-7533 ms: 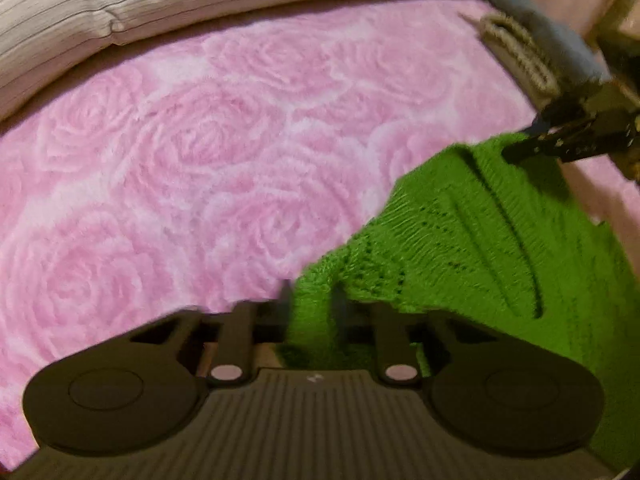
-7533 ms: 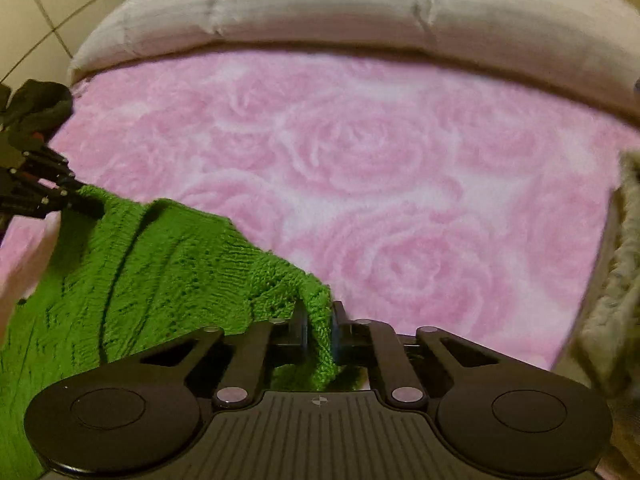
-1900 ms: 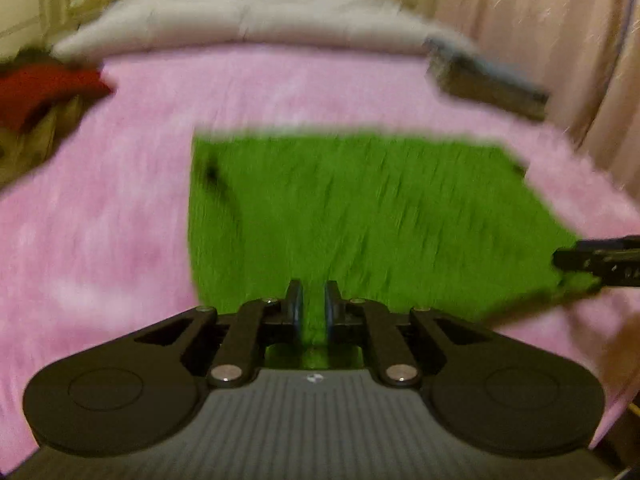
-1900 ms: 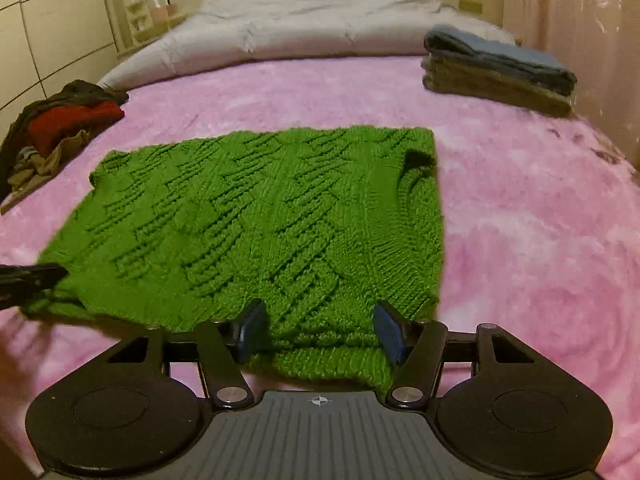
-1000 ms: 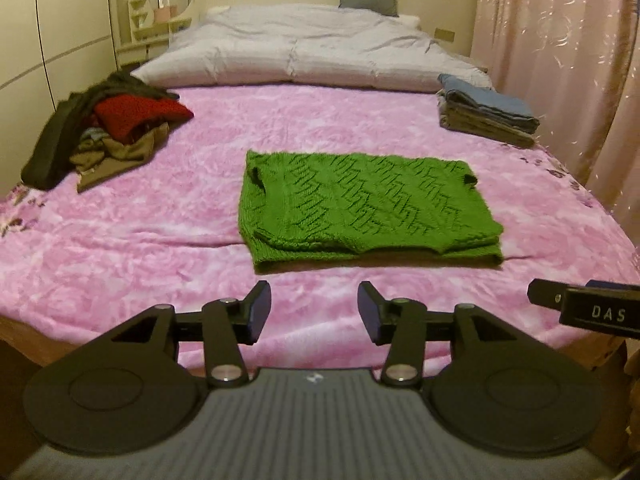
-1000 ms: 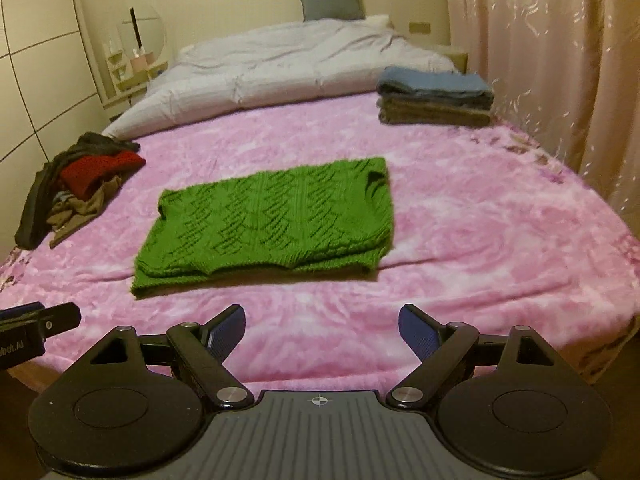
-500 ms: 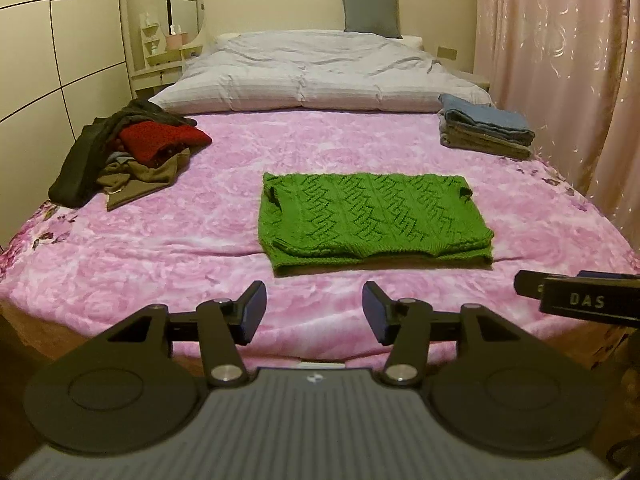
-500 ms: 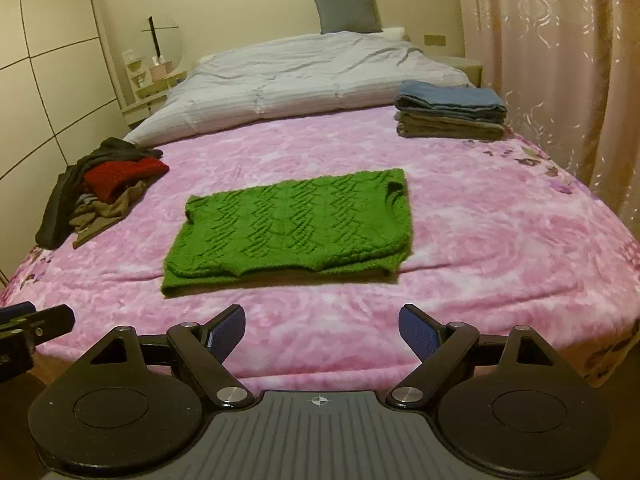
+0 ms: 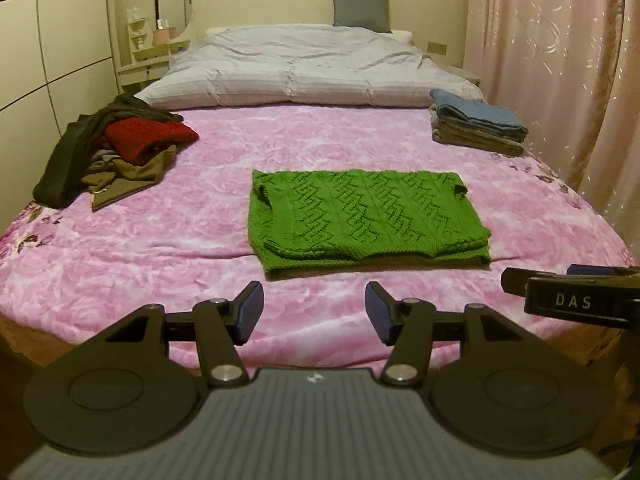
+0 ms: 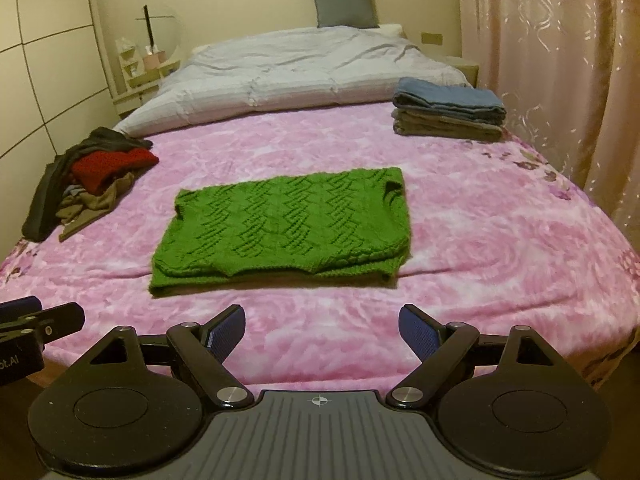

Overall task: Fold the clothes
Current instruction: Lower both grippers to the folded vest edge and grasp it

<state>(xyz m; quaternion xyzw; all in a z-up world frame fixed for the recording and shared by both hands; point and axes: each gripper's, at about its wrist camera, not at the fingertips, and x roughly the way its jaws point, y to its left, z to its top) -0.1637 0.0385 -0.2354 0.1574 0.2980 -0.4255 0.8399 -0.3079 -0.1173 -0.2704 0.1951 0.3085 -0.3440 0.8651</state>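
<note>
The folded green sweater (image 9: 362, 216) lies mid-bed on the pink blanket (image 9: 120, 248), unfolded clothes (image 9: 116, 152) left, folded stack (image 9: 476, 128) right. Left gripper (image 9: 314, 314) and right gripper (image 10: 322, 330), both wide and empty, have drawn back slightly.

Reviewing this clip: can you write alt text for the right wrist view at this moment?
A folded green knit sweater lies flat mid-bed on a pink blanket, with the open, empty right gripper in front of it. An unfolded clothes heap sits left, a folded stack far right.
</note>
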